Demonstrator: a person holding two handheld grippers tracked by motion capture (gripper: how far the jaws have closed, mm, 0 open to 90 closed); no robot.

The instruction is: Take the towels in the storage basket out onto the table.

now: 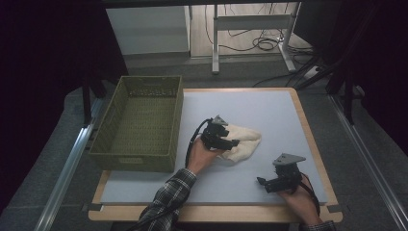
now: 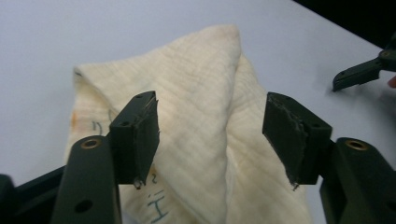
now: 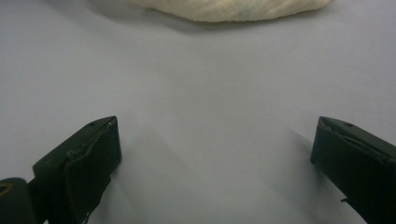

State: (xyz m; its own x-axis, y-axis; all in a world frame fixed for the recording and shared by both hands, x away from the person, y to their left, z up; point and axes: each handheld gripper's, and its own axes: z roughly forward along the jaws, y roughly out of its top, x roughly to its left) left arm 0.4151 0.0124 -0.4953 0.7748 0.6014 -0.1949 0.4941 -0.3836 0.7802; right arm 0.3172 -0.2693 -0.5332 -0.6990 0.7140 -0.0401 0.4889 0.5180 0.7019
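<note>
Cloth: one crumpled cream-coloured woven cloth (image 1: 243, 140), marked with handwritten ink, is laid on the table's pale grey mat, right of the basket and apart from it.
Left gripper: one black two-jaw left gripper (image 1: 230, 143) is held over the cloth with jaws spread to either side of a raised fold; nothing is yet pinched. The placement is judged as readiness for a grasp.
Right gripper: one black two-jaw right gripper (image 1: 261, 182) is held low near the table's front edge, jaws parted and empty, well apart from the cloth; it is judged to be kept out of the way.
Basket: one olive-green rectangular woven plastic basket (image 1: 144, 86) is set at the table's left, empty, judged a likely receptacle.
Table: one wood-edged table (image 1: 308, 130).
</note>
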